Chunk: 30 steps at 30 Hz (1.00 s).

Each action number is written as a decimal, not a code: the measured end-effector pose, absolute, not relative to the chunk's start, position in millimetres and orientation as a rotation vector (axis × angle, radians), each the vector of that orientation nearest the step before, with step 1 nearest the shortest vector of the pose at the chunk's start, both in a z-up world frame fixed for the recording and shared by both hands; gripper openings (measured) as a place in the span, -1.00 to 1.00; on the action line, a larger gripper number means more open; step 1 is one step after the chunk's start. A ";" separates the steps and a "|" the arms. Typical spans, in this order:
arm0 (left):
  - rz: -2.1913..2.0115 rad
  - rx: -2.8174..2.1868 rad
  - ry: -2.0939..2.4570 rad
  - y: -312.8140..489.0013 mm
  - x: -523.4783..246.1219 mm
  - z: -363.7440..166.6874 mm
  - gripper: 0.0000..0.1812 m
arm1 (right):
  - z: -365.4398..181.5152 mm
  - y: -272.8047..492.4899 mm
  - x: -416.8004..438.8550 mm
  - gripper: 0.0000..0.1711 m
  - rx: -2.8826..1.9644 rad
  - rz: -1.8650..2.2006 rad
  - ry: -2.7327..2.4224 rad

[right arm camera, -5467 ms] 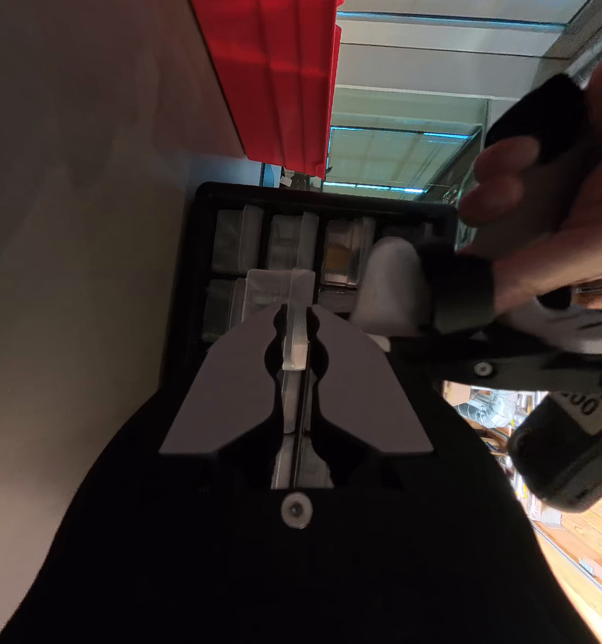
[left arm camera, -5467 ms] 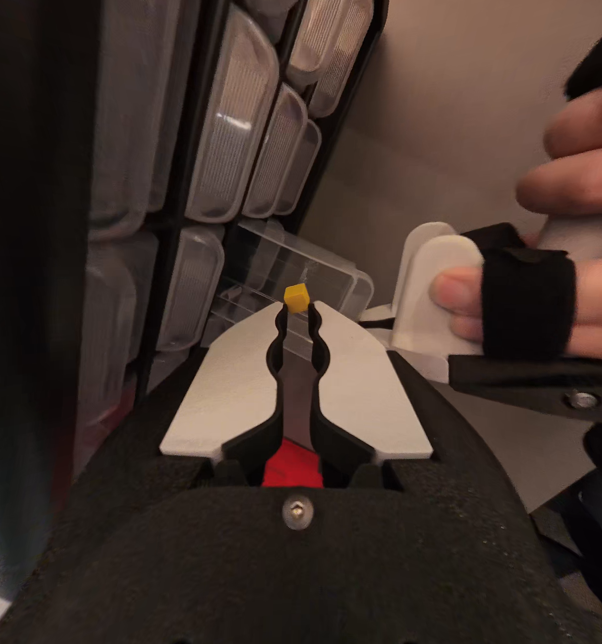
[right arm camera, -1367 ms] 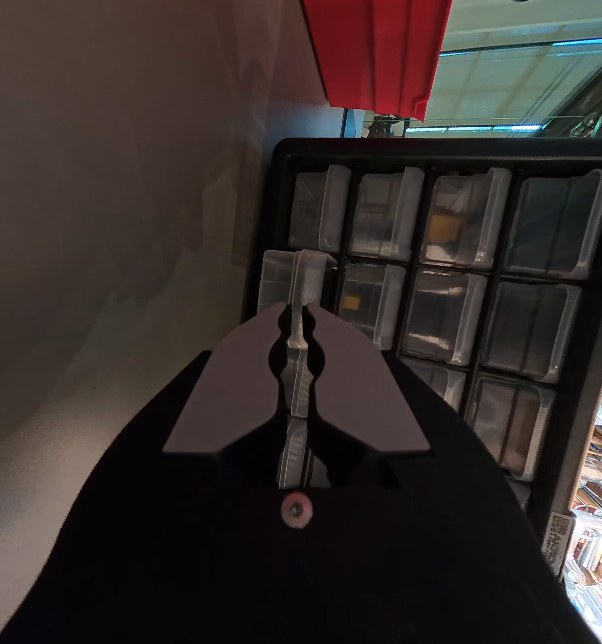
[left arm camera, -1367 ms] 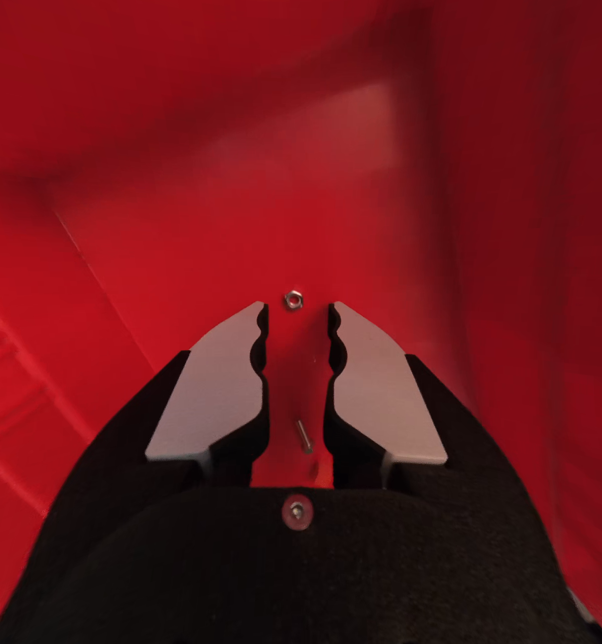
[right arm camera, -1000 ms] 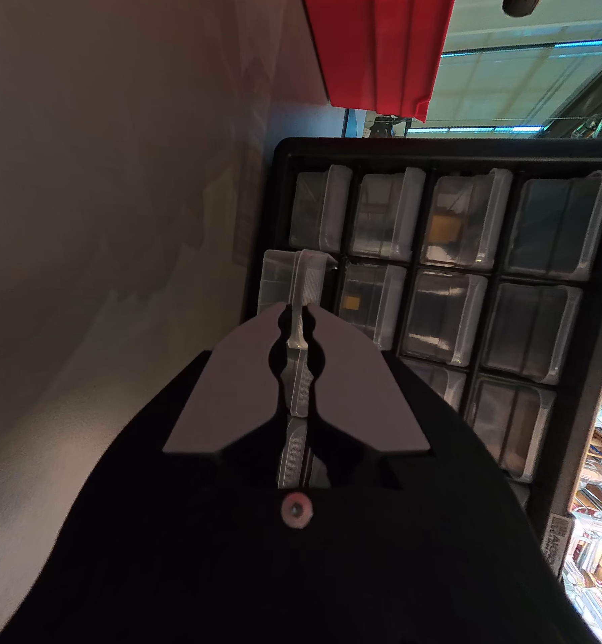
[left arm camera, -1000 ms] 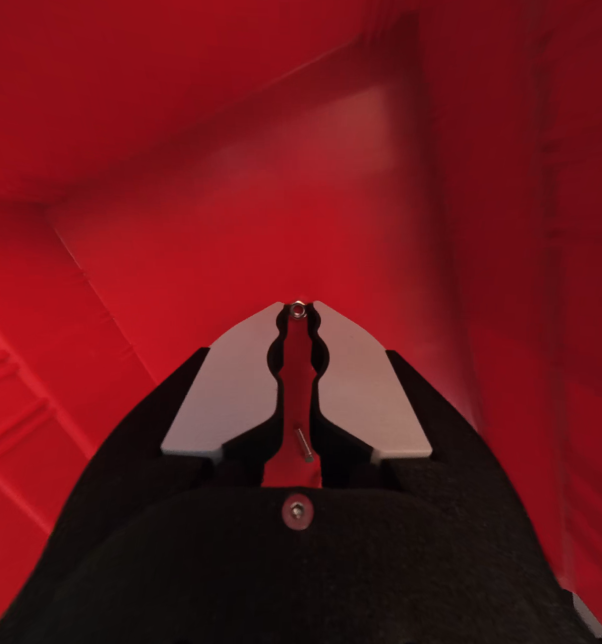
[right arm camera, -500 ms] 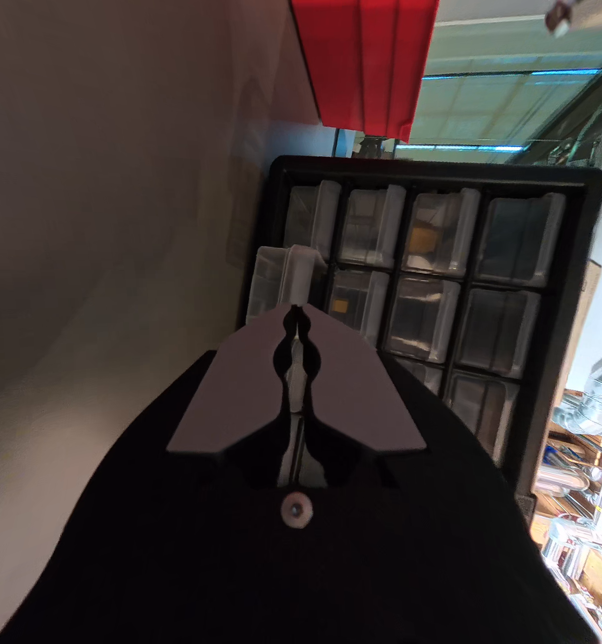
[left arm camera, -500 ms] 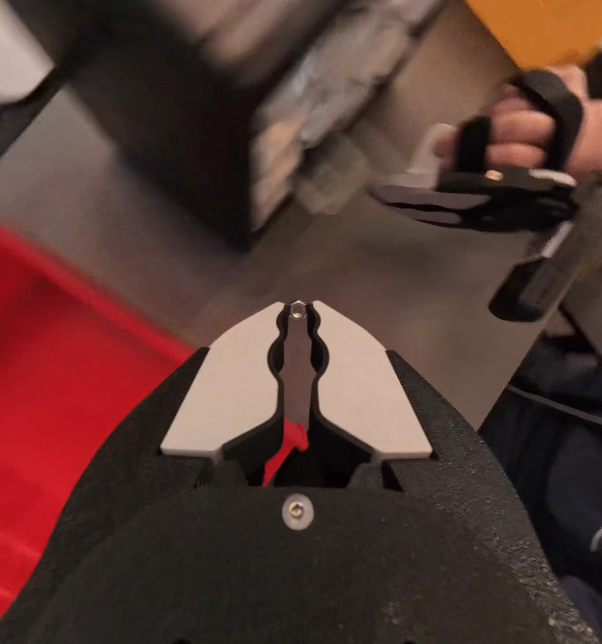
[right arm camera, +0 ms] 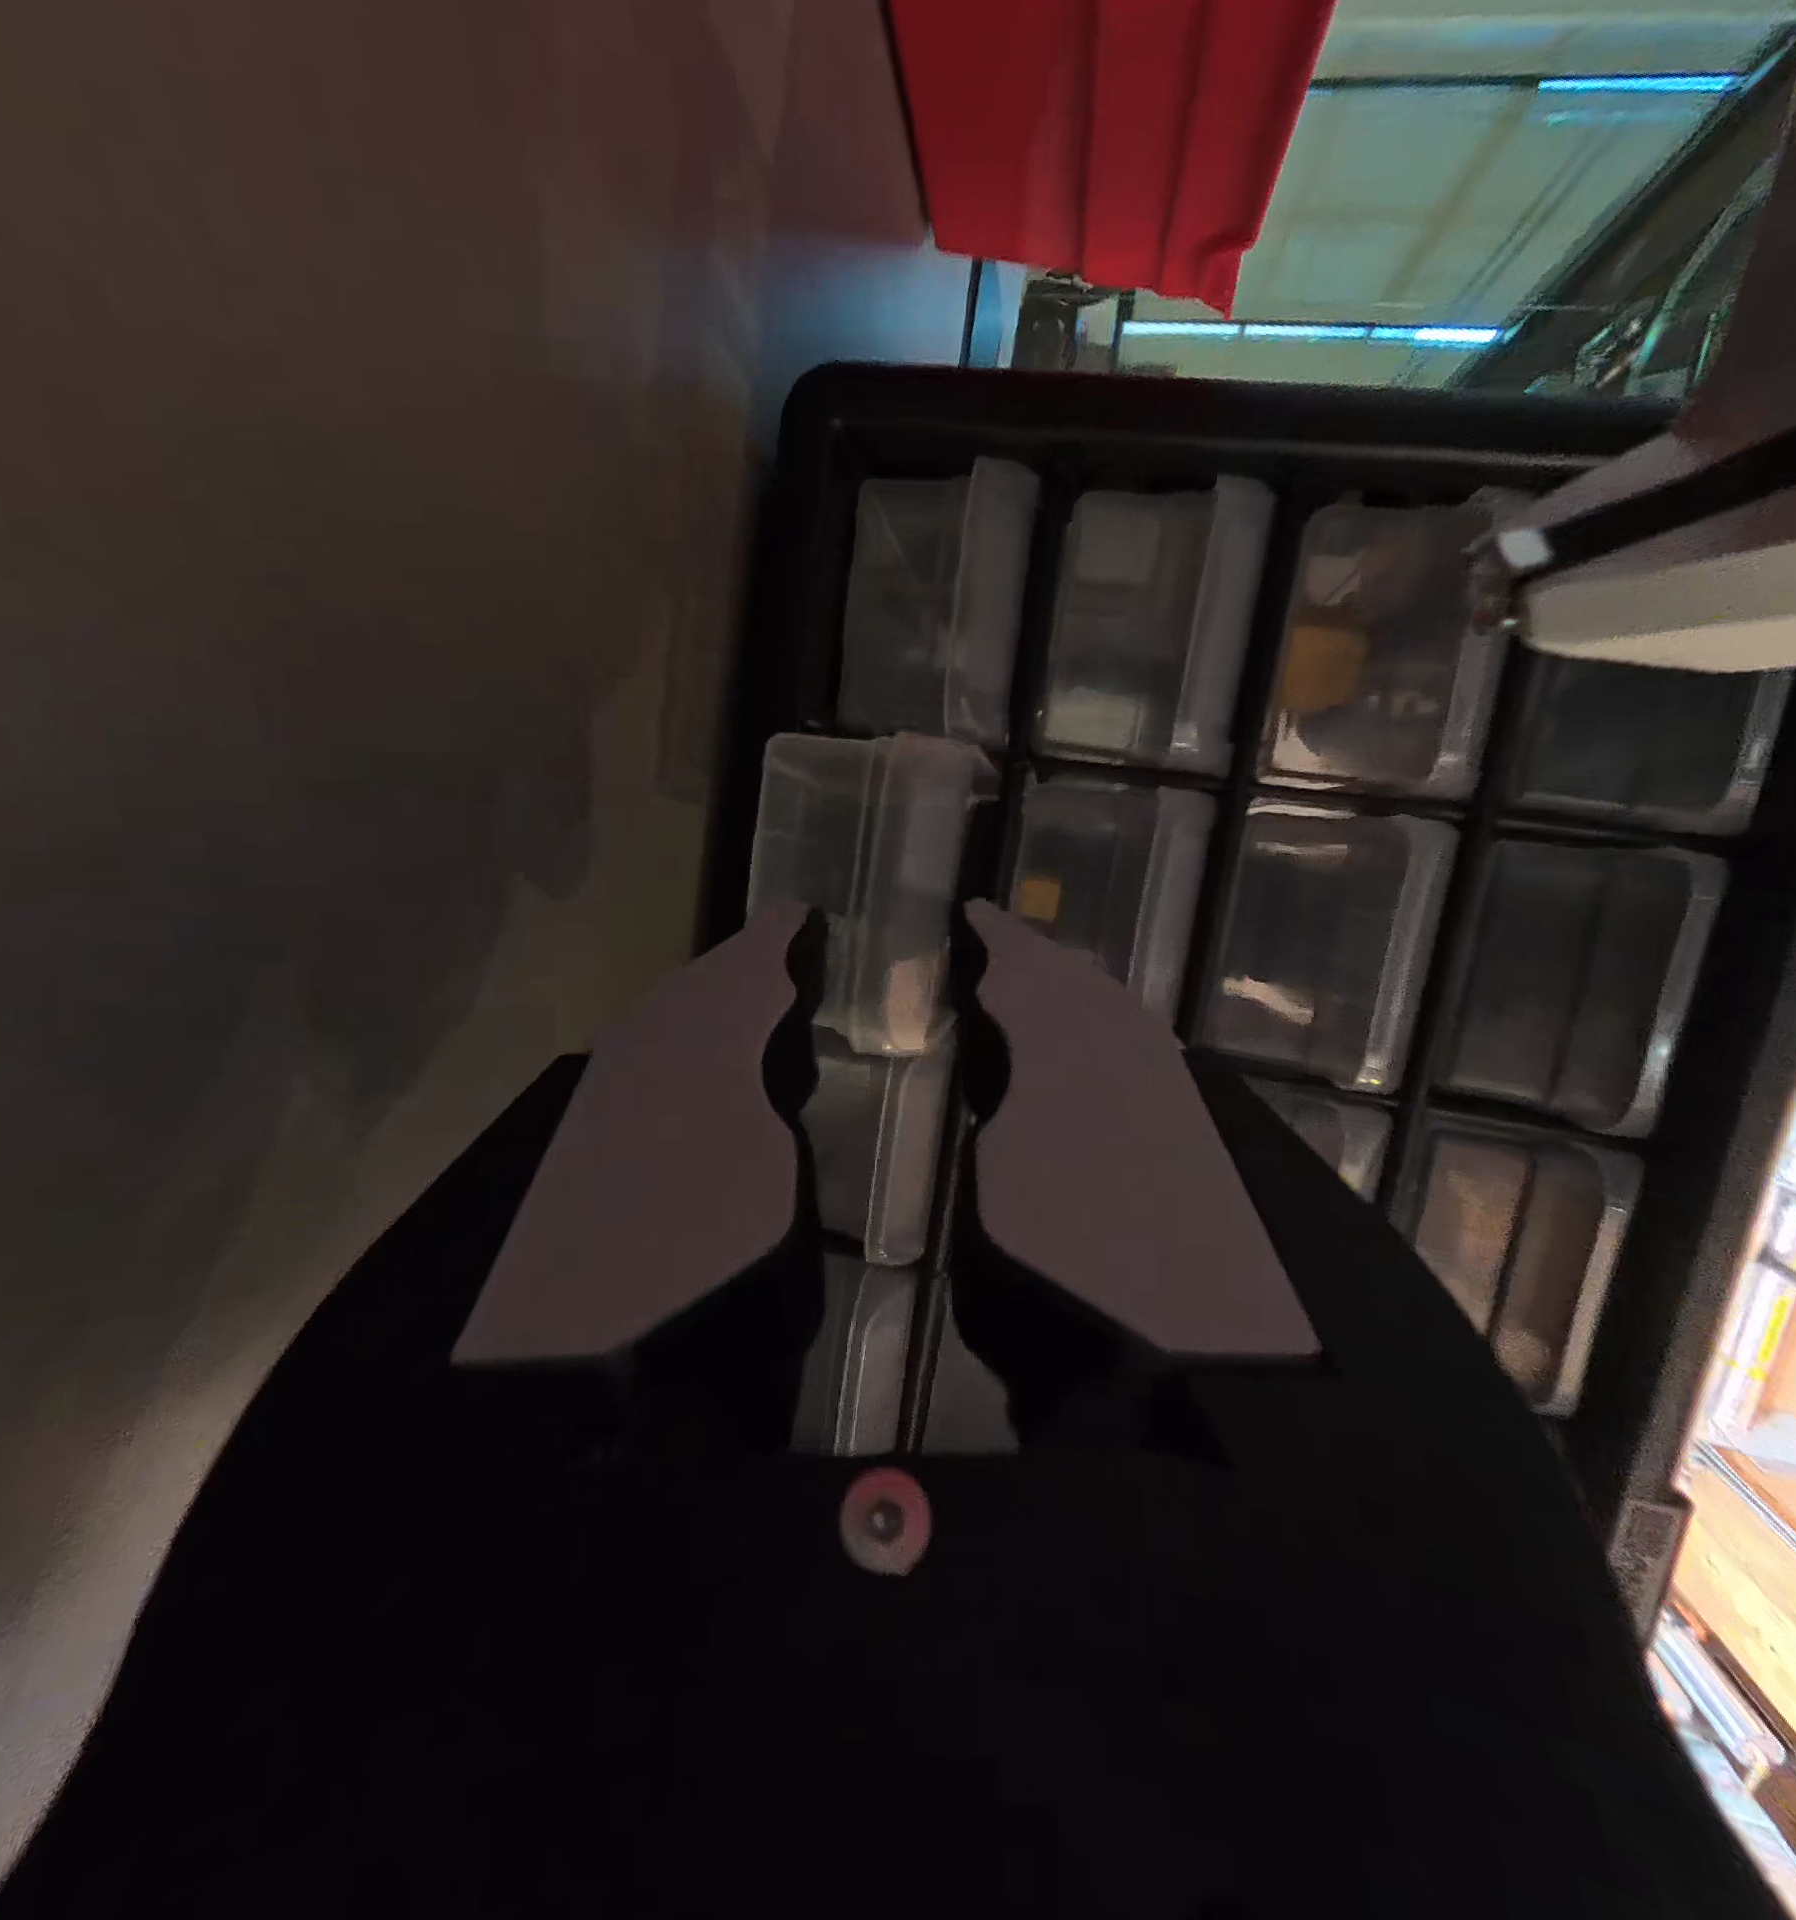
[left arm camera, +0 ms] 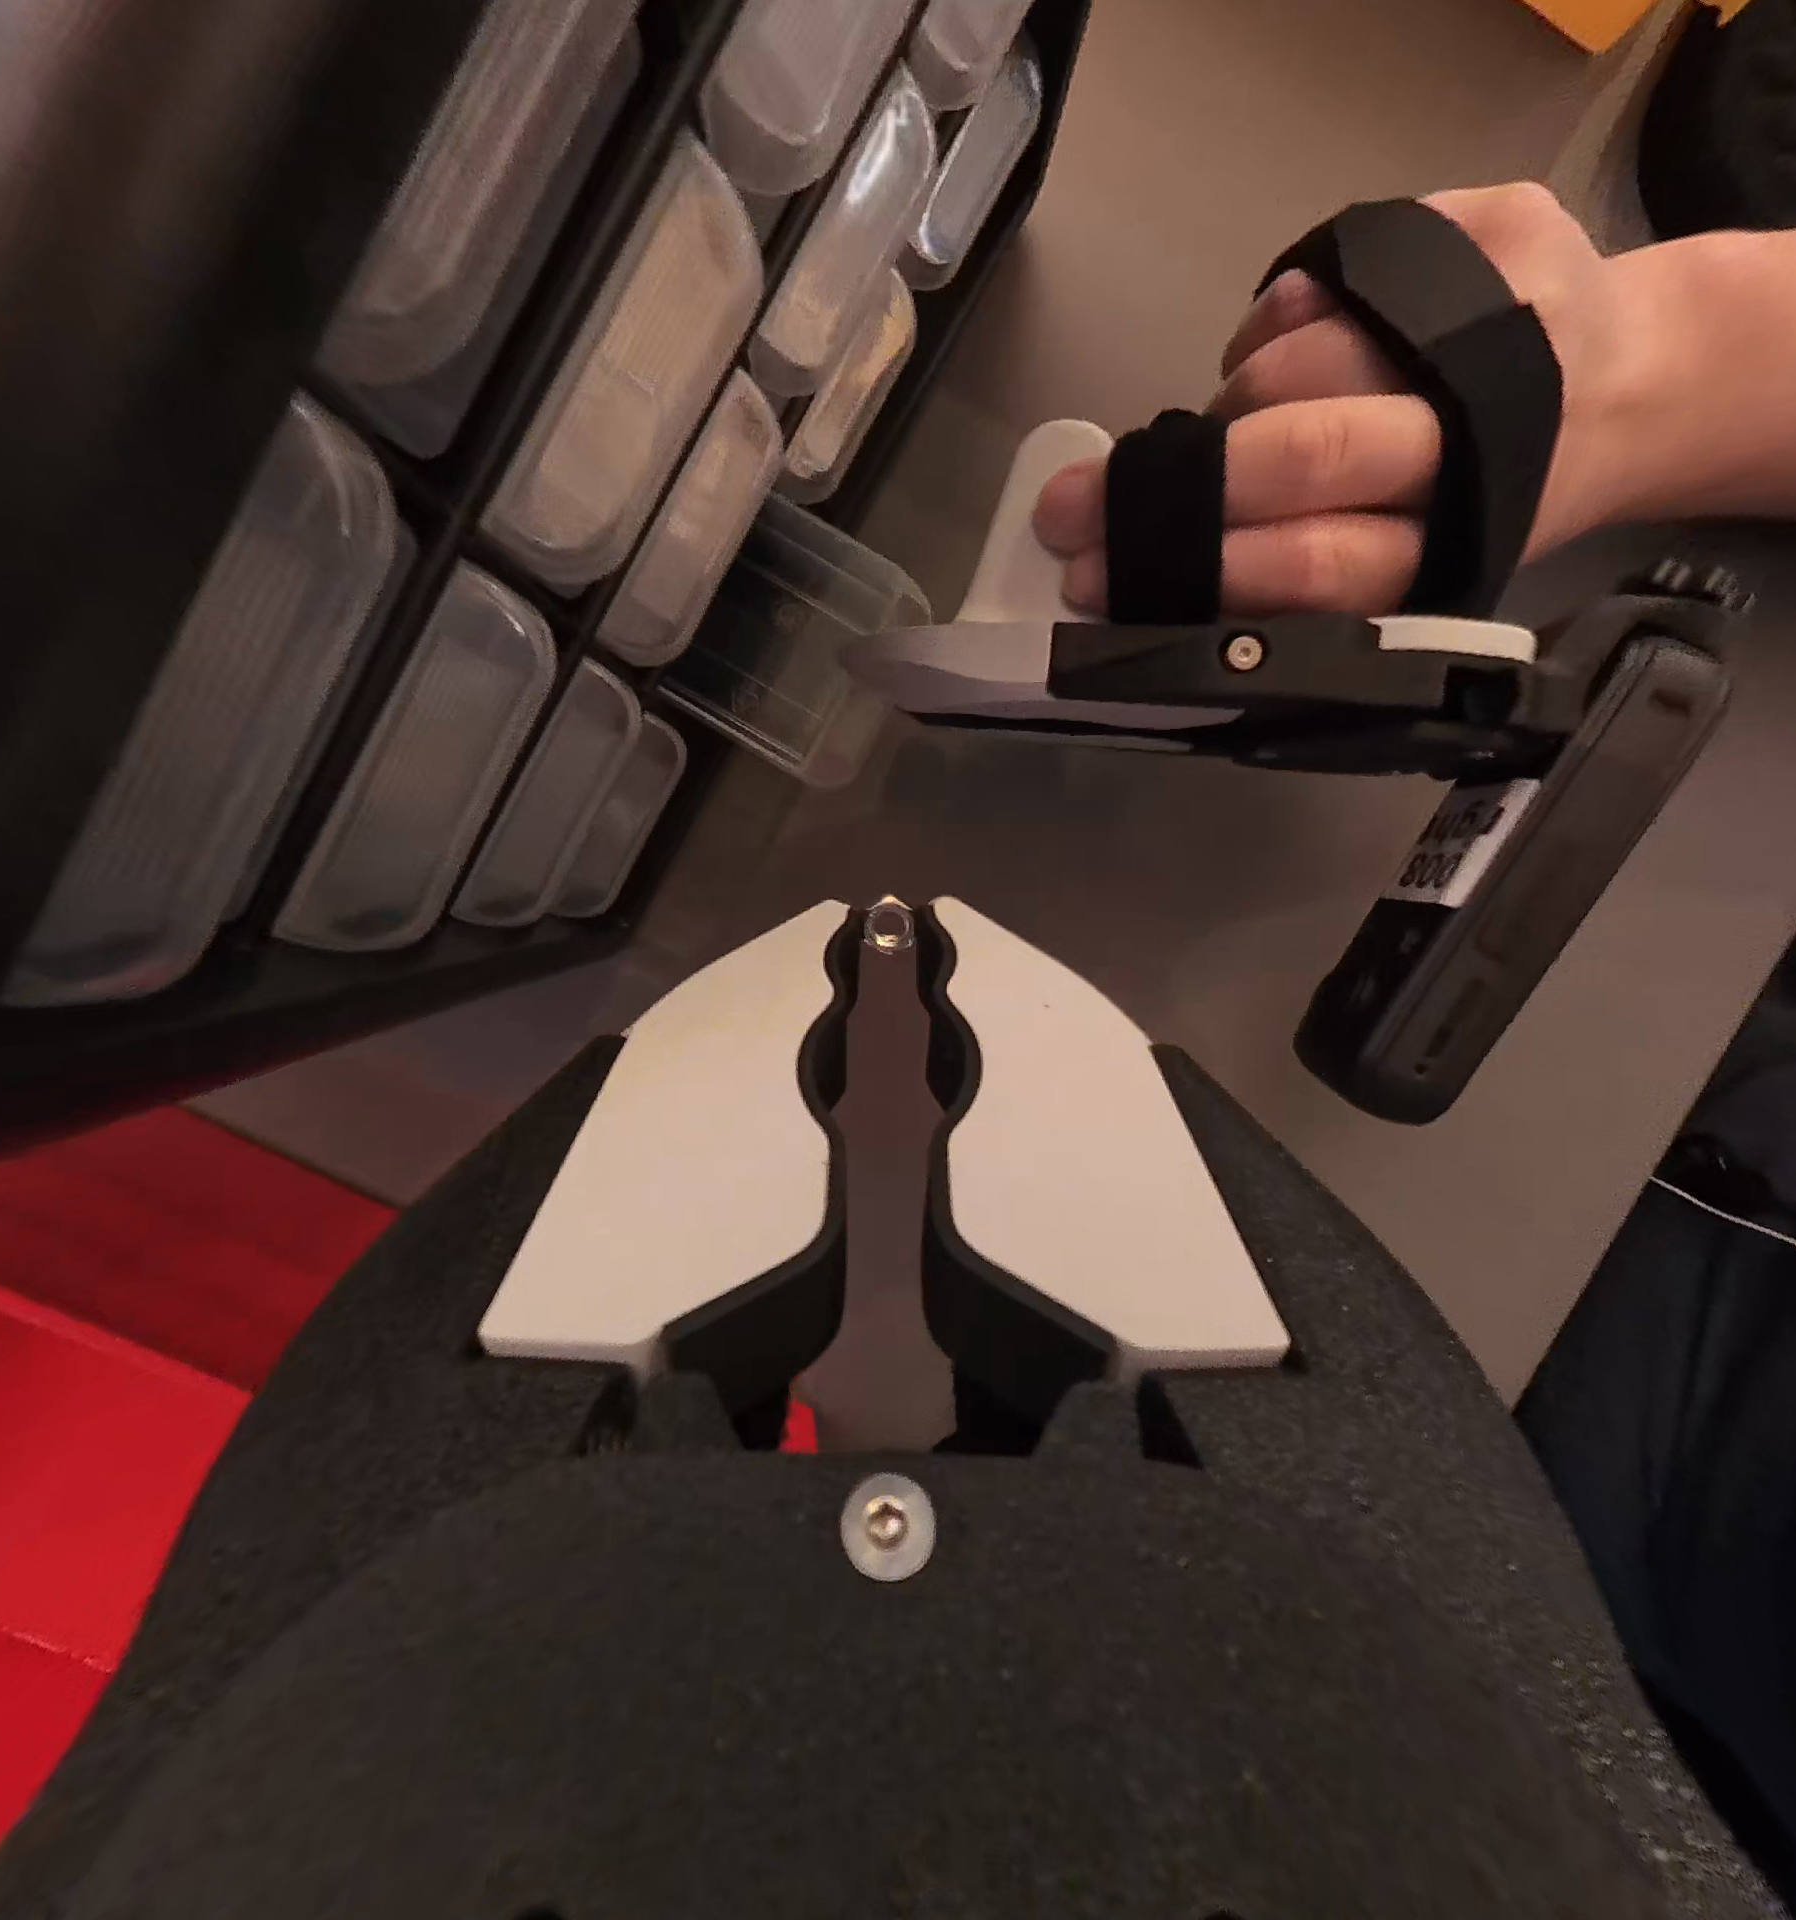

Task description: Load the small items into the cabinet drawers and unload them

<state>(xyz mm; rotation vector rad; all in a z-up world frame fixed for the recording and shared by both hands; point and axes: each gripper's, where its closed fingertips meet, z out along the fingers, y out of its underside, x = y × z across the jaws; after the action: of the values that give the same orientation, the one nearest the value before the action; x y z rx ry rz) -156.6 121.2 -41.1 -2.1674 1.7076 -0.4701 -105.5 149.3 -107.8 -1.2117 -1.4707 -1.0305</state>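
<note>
My left gripper (left arm camera: 889, 923) is shut on a small metal hex nut (left arm camera: 889, 930), held at its tips above the table in front of the black drawer cabinet (left arm camera: 250, 520). One clear drawer (left arm camera: 800, 665) is pulled partly out. My right gripper (left arm camera: 873, 670) is at that drawer's front. In the right wrist view the right gripper (right arm camera: 889, 920) is open, with the handle of the drawer (right arm camera: 842, 821) between its fingers. The left gripper's tip (right arm camera: 1496, 582) shows at the upper right, in front of the cabinet (right arm camera: 1496, 935).
A red bin (left arm camera: 63, 1351) lies at the lower left, beside the cabinet; it also shows in the right wrist view (right arm camera: 1081, 135). Yellow items (right arm camera: 1325, 665) sit in two closed drawers. A person's hand (left arm camera: 1393, 447) holds the right gripper. The grey table (left arm camera: 1133, 852) lies below. My hands' fingertips stand some 10 cm from each other.
My left gripper closed on the nut inside the red bin, lifted it out and swung to the cabinet front. My right gripper, shut on the drawer handle before, has opened.
</note>
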 end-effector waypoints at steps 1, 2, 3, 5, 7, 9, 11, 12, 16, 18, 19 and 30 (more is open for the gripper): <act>-0.462 -2.173 1.698 123.7 -155.1 -43.3 -0.89 | -106.3 148.9 -105.8 -0.76 -1.205 -1.033 -1.469; -0.449 -2.178 1.690 126.3 -153.8 -45.9 -0.89 | -106.4 147.1 -106.9 -0.77 -1.211 -1.012 -1.472; -0.434 -2.182 1.684 128.6 -152.2 -49.1 -0.89 | -106.2 144.7 -107.2 -0.78 -1.228 -0.993 -1.473; -0.401 -2.179 1.667 134.1 -146.8 -55.4 -0.89 | -104.0 137.3 -107.4 -0.80 -1.241 -0.979 -1.475; -0.386 -2.178 1.663 136.6 -138.7 -63.8 -0.89 | -101.0 128.2 -111.0 -0.80 -1.225 -0.981 -1.490; -0.375 -2.171 1.688 135.9 -130.3 -74.0 -0.89 | -101.0 120.9 -116.8 -0.81 -1.204 -0.984 -1.497; -0.336 -2.160 1.713 136.3 -123.8 -84.2 -0.89 | -101.5 114.8 -122.2 -0.81 -1.174 -0.998 -1.513; -0.315 -2.149 1.724 136.8 -120.6 -88.5 -0.89 | -102.1 113.0 -122.8 -0.81 -1.172 -1.007 -1.518; -0.221 -2.098 1.818 134.7 -112.5 -104.2 -0.89 | -100.8 108.6 -123.2 -0.81 -1.172 -1.012 -1.526; -0.129 -2.088 1.844 141.2 -111.9 -108.4 -0.89 | -100.3 108.7 -123.1 -0.81 -1.182 -1.012 -1.530; -0.094 -2.088 1.857 144.4 -110.8 -110.0 -0.89 | -100.4 108.9 -123.0 -0.81 -1.184 -1.012 -1.534; 0.078 -2.091 2.033 142.8 -107.5 -127.7 -0.89 | -102.8 107.3 -121.5 -0.80 -1.180 -1.011 -1.587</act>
<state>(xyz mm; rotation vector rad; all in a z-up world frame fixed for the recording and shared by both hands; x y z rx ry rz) -107.5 142.8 -127.7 -2.0909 2.0334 0.0776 -121.5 107.3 -102.8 -1.1804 -1.5867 -1.0108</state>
